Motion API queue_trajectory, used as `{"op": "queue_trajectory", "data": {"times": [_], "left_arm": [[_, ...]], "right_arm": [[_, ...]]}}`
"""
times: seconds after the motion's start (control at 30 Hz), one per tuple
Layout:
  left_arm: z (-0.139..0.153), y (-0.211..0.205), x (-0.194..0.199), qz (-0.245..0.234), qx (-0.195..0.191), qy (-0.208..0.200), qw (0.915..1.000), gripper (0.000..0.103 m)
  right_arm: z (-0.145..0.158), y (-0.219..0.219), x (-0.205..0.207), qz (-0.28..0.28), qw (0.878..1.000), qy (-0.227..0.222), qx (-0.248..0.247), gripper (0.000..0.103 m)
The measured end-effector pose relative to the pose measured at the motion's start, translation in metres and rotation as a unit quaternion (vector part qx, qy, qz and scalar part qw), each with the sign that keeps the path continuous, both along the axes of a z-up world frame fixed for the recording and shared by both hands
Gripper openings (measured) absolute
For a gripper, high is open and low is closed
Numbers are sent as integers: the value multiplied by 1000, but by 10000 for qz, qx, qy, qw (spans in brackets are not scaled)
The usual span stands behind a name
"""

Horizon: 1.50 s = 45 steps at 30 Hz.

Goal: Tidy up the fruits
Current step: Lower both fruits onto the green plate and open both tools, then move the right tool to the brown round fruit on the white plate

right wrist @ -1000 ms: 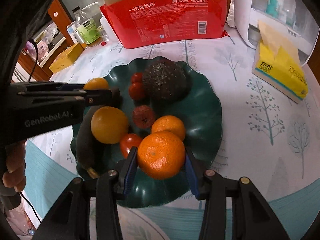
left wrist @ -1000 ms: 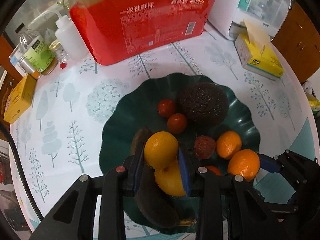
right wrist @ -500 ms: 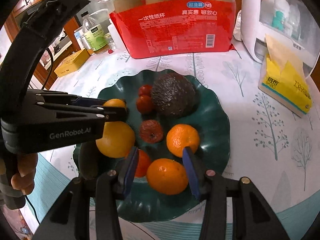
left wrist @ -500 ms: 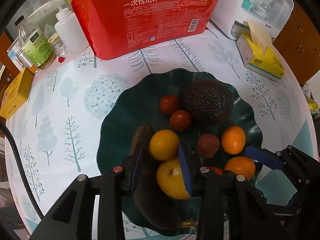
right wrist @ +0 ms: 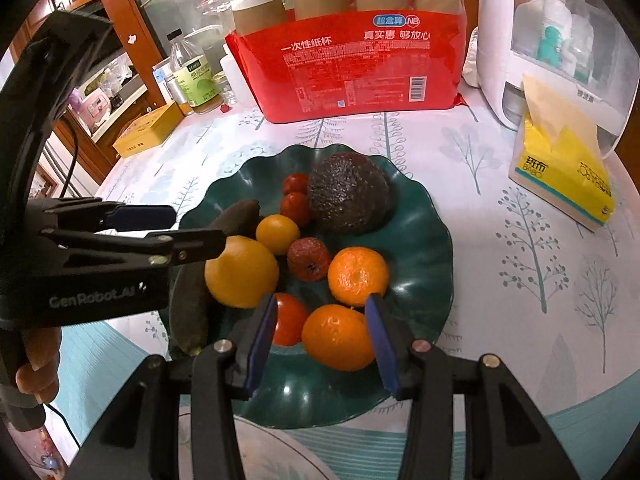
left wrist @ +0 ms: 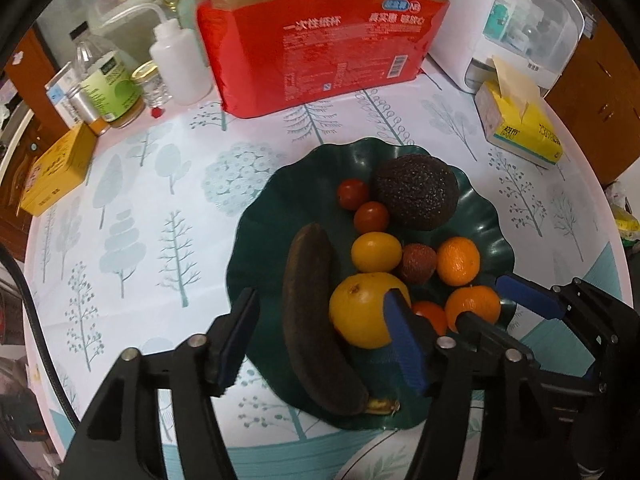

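Now the fruits lie together on the dark green plate (right wrist: pixel 424 248), which sits on the tree-patterned surface (left wrist: pixel 132 208). Both claws are spread wide and grip nothing. The left claw (left wrist: pixel 324 344) hangs low over the near left part of the plate; the blackened banana (left wrist: pixel 312 316) runs up between its fingers, and the large yellow orange (left wrist: pixel 360 310) sits against the inner side of its right finger, partly hidden behind it. The right claw (right wrist: pixel 320 340) hovers at the plate's near rim, its blue pads either side of the near tangerine (right wrist: pixel 338 338); whether either pad touches it I cannot tell. A red tomato (right wrist: pixel 290 318) lies just beside that tangerine, by the left pad. Farther back rest a second tangerine (right wrist: pixel 358 276), a lychee (right wrist: pixel 308 259), a small yellow citrus (right wrist: pixel 277 233), two cherry tomatoes (right wrist: pixel 296 196) and the avocado (right wrist: pixel 348 198).
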<state>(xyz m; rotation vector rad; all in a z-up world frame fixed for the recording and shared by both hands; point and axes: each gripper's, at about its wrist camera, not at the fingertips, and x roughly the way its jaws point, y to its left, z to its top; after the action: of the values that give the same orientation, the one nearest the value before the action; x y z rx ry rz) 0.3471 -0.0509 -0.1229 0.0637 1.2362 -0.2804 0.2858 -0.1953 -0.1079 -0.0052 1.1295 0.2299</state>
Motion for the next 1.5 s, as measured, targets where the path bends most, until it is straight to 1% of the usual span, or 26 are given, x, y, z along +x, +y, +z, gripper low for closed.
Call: {"op": "queue_trajectory", "data": {"times": [0.13, 0.2, 0.43, 0.7, 0.9, 1.07, 1.23, 1.37, 1.5], "left_arm": [[16, 7, -9, 86, -30, -91, 9999, 73], [25, 11, -14, 146, -27, -122, 9998, 81], [61, 26, -44, 256, -291, -180, 9991, 82], [109, 48, -96, 374, -449, -587, 9966, 85], [128, 66, -138, 475, -486, -828, 9942, 87], [125, 79, -172, 602, -505, -849, 9933, 88], [108, 94, -201, 823, -382, -806, 9926, 88], [86, 105, -217, 1006, -188, -712, 9922, 88], [55, 116, -223, 1259, -149, -425, 9910, 88]], "right_arm": [[9, 1, -4, -1, 10000, -48, 6, 46], [15, 2, -7, -11, 10000, -87, 5, 46], [44, 6, -26, -46, 9997, -250, 28, 46], [86, 12, -61, -68, 9989, -461, 2, 46], [112, 18, -92, -88, 9983, -580, -23, 47], [120, 30, -116, -1, 9983, -574, -23, 50], [113, 46, -134, 193, 9988, -444, -70, 50], [95, 59, -142, 356, 9989, -256, -144, 50], [69, 71, -144, 520, 9985, 28, -157, 50]]}}
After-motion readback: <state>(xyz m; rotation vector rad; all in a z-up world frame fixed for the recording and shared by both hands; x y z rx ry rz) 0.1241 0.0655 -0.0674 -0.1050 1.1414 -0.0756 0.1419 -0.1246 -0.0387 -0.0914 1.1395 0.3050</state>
